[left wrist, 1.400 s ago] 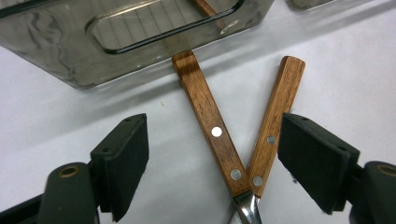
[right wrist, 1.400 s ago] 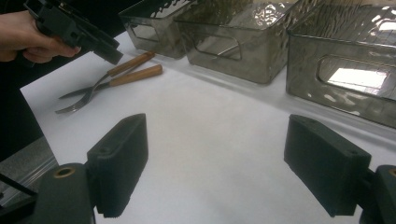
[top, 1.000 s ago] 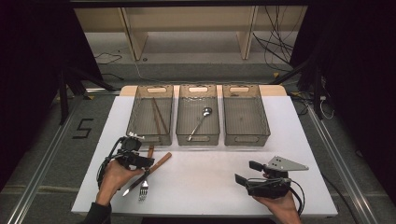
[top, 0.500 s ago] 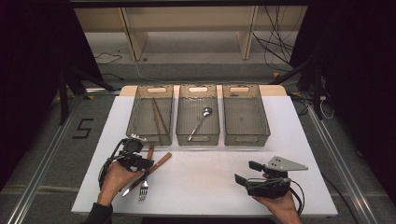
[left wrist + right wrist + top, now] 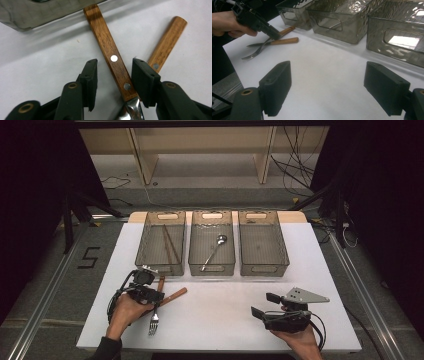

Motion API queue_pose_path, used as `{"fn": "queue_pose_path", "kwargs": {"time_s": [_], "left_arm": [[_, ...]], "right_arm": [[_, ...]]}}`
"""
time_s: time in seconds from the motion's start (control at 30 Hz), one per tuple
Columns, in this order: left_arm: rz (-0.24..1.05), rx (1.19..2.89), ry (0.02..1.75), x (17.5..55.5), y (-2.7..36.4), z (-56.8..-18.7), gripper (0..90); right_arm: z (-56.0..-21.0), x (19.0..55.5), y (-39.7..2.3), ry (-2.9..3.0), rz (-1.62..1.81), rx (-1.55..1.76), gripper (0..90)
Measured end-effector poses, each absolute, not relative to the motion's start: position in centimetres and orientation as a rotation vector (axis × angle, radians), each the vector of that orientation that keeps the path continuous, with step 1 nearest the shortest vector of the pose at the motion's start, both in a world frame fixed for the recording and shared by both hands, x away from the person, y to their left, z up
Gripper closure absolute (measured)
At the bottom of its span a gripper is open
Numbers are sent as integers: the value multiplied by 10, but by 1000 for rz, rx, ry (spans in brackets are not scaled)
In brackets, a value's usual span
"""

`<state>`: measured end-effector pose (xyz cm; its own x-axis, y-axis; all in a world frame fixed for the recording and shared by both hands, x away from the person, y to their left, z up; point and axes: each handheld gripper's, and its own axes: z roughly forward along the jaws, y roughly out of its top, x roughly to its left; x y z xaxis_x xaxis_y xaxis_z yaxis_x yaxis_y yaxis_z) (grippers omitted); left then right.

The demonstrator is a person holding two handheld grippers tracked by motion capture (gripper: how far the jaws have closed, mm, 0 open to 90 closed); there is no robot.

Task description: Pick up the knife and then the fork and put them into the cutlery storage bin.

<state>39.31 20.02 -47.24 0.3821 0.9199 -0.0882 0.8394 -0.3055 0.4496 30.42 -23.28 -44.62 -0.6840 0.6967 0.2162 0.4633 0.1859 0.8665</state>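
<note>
Sorting cutlery looks partly done: chopsticks [image 5: 168, 244] and spoon [image 5: 214, 251] already lie in the bins. The left gripper [image 5: 113, 75], fingers just narrowing around the fork [image 5: 112, 55] on the desk [image 5: 225, 315], hasn't clamped; knife [image 5: 167, 43] remains beside it. The right gripper [image 5: 329, 86] rests released.

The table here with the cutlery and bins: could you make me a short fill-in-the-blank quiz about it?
1. The number of grey bins lined up across the white table is ____.
2. The middle bin holds one metal ____.
3. The left tongs straddle a fork whose handle is made of ____.
4. The right tongs stand open, holding ____.

Missing words: three; spoon; wood; nothing
</note>
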Motion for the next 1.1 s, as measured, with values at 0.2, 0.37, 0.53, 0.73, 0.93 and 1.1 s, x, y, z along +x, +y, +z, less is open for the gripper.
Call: {"fn": "queue_pose_path", "kwargs": {"time_s": [0.2,0.37,0.53,0.73,0.93,1.1], "left_arm": [[254,2223,1512,393,200,-473,594],[250,2215,1511,394,201,-473,625],[246,2207,1522,394,202,-473,642],[258,2194,1542,394,203,-473,712],[269,2193,1548,394,204,-473,754],[280,2207,1540,394,203,-473,762]], "right_arm": [[-447,304,-233,2237,1498,1113,229],[-447,304,-233,2237,1497,1113,229],[-447,304,-232,2240,1497,1110,230],[-447,304,-232,2241,1497,1109,232],[-447,304,-231,2243,1496,1110,233],[-447,304,-231,2243,1496,1110,233]]}}
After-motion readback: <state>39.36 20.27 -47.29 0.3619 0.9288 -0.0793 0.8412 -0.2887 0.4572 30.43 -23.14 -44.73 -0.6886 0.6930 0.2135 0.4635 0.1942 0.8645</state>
